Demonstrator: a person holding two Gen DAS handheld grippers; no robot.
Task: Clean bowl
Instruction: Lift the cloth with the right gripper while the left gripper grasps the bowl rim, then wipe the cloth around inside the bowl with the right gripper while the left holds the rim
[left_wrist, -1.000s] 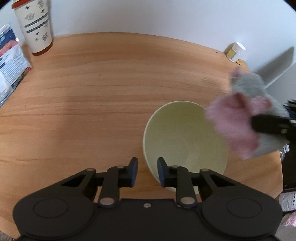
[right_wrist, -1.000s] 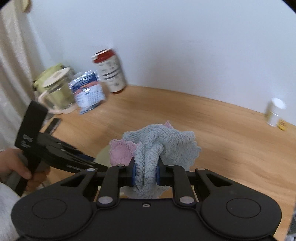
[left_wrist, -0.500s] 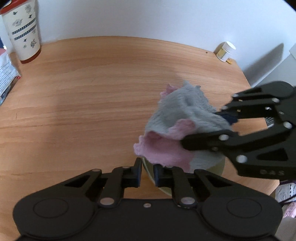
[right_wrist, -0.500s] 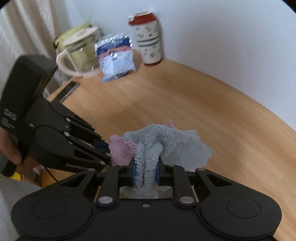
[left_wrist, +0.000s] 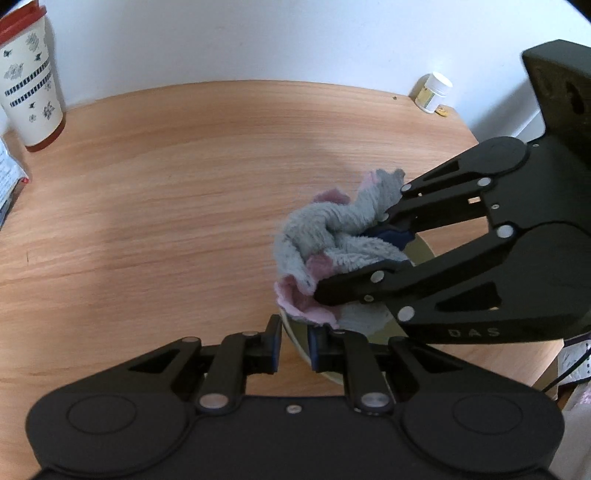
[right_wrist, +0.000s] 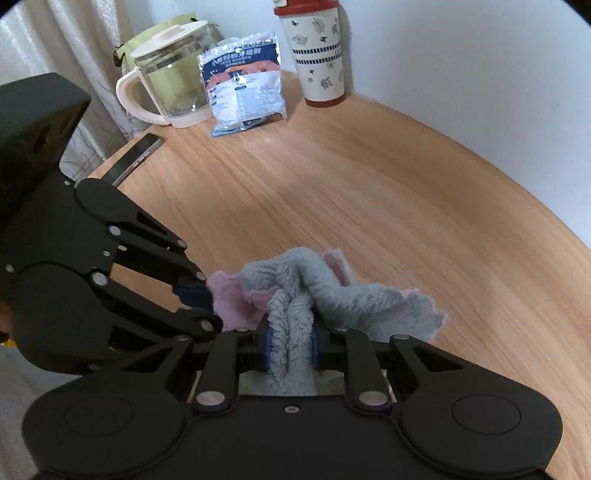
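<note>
Pinching the bowl (left_wrist: 295, 338)'s thin near rim on the table (left_wrist: 184, 184) with my left gripper (left_wrist: 294, 347), I judge it smooth, slippery and breakable, while my right gripper (right_wrist: 290, 350) clamps the soft, light cloth (right_wrist: 332, 295) over it.

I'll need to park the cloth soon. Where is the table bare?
The wide middle of the table is bare, between cup, small jar and bowl. It is crowded at the corner with jug, packet and phone, and around the bowl.
</note>
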